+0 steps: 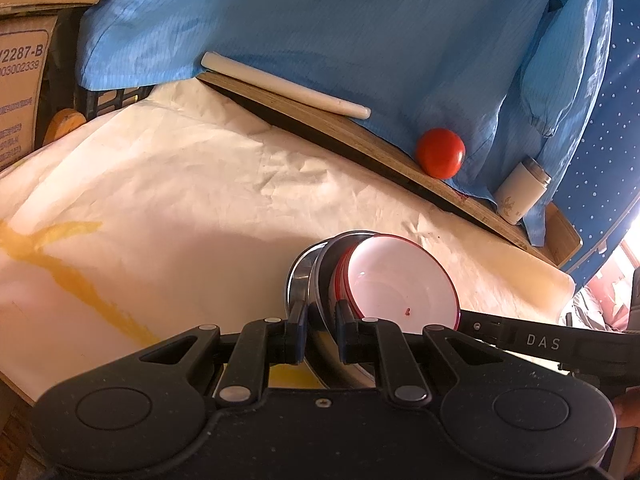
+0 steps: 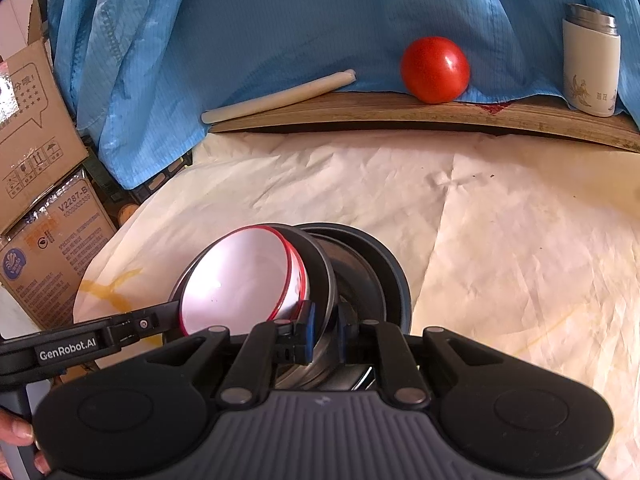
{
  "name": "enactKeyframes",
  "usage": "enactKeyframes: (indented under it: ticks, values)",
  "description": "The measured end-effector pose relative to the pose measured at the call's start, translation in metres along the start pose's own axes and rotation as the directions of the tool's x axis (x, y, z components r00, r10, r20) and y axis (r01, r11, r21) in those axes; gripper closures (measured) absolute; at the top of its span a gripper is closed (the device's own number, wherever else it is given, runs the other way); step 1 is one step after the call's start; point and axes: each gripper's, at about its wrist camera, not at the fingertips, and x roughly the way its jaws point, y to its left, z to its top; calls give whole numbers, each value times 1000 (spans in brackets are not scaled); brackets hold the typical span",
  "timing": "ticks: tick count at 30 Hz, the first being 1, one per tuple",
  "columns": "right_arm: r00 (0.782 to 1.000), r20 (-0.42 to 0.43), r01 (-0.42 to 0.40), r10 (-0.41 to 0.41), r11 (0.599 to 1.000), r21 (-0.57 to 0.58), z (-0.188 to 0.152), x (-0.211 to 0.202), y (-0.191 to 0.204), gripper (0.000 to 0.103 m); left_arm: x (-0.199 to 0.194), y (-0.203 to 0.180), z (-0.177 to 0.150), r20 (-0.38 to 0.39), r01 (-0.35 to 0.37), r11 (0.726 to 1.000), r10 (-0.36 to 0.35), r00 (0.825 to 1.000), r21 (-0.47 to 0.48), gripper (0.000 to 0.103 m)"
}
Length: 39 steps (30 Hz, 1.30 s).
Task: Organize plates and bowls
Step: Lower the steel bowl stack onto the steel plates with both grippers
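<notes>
While both grippers sit low over the cream paper cover, each pinches the rim of a nested stack. Left gripper: blue pads pressed nearly together on the steel bowl's edge, stack tipped on its side toward the other tool. Right gripper: jaws likewise clamped tight on a steel rim from the opposite side. Red-rimmed white bowl nests innermost, inside a dark-rimmed bowl, its mouth facing the left tool in the right wrist view. Which steel wall each pad bites, I cannot tell exactly.

Behind, on a wooden board: tomato, white stick, white flask, all against blue cloth. Cardboard boxes stand at the left.
</notes>
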Motion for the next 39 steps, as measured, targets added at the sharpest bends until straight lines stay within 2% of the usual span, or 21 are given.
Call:
enactKeyframes:
  ticks: [39]
  values:
    - [1000, -4, 20, -20, 999, 29, 3, 4, -4, 90, 14, -6, 6, -19, 7, 1000, -7, 1000, 27, 89]
